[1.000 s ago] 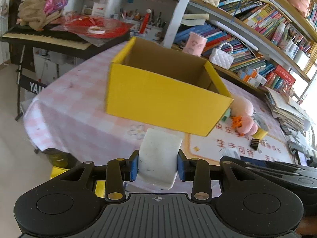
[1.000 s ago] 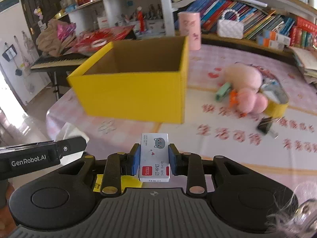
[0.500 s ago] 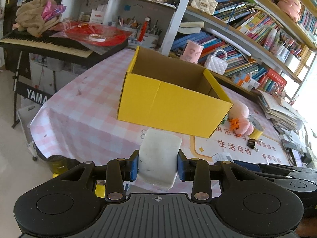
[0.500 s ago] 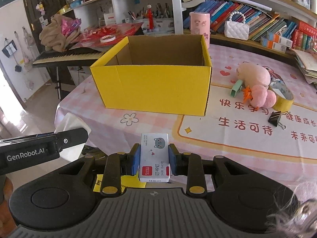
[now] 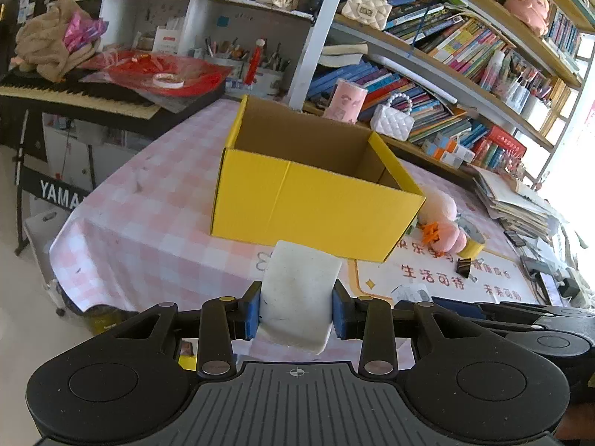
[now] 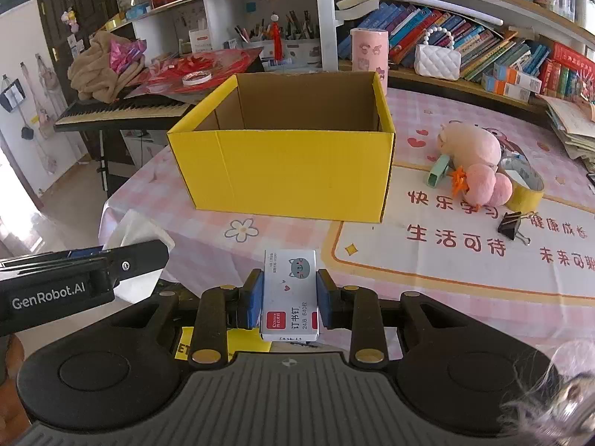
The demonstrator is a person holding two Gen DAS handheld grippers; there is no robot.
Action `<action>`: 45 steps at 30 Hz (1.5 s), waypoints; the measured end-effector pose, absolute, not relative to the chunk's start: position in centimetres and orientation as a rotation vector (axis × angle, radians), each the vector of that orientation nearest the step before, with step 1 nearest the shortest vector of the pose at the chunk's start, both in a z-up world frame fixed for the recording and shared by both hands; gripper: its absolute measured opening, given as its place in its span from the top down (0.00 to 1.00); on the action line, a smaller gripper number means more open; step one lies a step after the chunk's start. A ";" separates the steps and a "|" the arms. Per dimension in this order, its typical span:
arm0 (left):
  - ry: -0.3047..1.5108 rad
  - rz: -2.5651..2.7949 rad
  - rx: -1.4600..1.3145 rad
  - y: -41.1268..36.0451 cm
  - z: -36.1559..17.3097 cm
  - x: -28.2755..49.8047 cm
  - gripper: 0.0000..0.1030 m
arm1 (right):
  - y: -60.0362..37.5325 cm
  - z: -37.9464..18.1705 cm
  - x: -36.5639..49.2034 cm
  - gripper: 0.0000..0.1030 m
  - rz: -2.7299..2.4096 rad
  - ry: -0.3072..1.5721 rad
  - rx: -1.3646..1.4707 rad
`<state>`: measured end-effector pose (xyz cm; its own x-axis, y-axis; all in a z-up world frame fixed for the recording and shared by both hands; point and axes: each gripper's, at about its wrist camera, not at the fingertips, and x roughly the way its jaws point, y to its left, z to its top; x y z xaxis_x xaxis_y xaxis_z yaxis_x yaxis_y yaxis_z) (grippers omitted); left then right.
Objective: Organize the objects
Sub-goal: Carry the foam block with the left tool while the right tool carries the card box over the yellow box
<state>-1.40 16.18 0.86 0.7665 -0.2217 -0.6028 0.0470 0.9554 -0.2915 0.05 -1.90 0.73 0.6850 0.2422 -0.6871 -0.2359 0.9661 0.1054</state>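
An open yellow cardboard box (image 5: 316, 200) (image 6: 290, 171) stands on the pink checked tablecloth, and nothing shows inside it. My left gripper (image 5: 296, 310) is shut on a white eraser block (image 5: 299, 293), held short of the box's near wall. My right gripper (image 6: 289, 299) is shut on a small white staple box with a cat drawing (image 6: 290, 293), also in front of the yellow box. In the right wrist view the left gripper's body (image 6: 74, 278) shows at the left with the white block (image 6: 132, 232) past it.
Right of the box lie a pink plush toy (image 6: 472, 148), a yellow tape roll (image 6: 524, 186), a green clip (image 6: 438, 171) and a black binder clip (image 6: 511, 223). Bookshelves (image 5: 446, 55) run behind; a keyboard piano (image 5: 74, 96) stands left of the table's edge (image 5: 74, 290).
Both grippers have drawn back a little from the yellow box, which looks smaller and sharper now. Both grips are unchanged.
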 end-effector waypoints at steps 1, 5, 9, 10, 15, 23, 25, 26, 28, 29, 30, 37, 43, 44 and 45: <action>0.679 -0.148 -0.265 16.1 1.0 -1.3 0.66 | -1.8 0.9 0.1 0.73 0.267 0.767 0.002; 0.667 -0.157 -0.262 15.9 1.4 -0.7 0.66 | -1.7 1.3 0.6 0.73 0.263 0.742 -0.033; 0.657 -0.162 -0.261 15.8 1.8 0.2 0.66 | -1.7 1.6 1.6 0.73 0.262 0.736 -0.039; 0.654 -0.163 -0.261 15.7 2.0 0.5 0.66 | -1.8 1.7 1.9 0.73 0.262 0.736 -0.038; 0.635 -0.163 -0.257 15.6 2.8 2.2 0.66 | -1.8 2.2 3.7 0.73 0.276 0.731 -0.023; 0.607 -0.148 -0.243 15.1 4.2 5.6 0.66 | -1.8 3.7 7.3 0.73 0.315 0.702 0.001; 0.596 -0.144 -0.238 14.9 4.6 6.4 0.66 | -1.8 4.2 8.3 0.73 0.324 0.686 0.001; 0.588 -0.141 -0.235 14.9 4.9 7.0 0.66 | -1.8 4.5 8.8 0.73 0.326 0.672 -0.003; 0.576 -0.135 -0.235 14.7 5.3 8.0 0.66 | -1.8 5.1 9.9 0.73 0.332 0.632 -0.016; 0.570 -0.131 -0.234 14.6 5.5 8.7 0.66 | -1.8 5.3 10.3 0.73 0.333 0.614 -0.023; 0.564 -0.126 -0.231 14.5 5.7 9.3 0.66 | -1.8 5.6 10.9 0.73 0.335 0.595 -0.031; 0.576 -0.075 -0.225 13.8 5.3 13.9 0.66 | -1.9 4.9 16.4 0.73 0.358 0.572 -0.063; 0.649 -0.043 -0.196 12.9 3.1 16.7 0.66 | -1.6 1.8 20.6 0.73 0.383 0.655 -0.122; 0.664 -0.038 -0.191 12.7 2.6 17.1 0.66 | -1.5 1.2 21.1 0.73 0.394 0.672 -0.134; 0.675 -0.035 -0.186 12.5 2.3 17.4 0.66 | -1.5 0.7 21.5 0.73 0.406 0.686 -0.143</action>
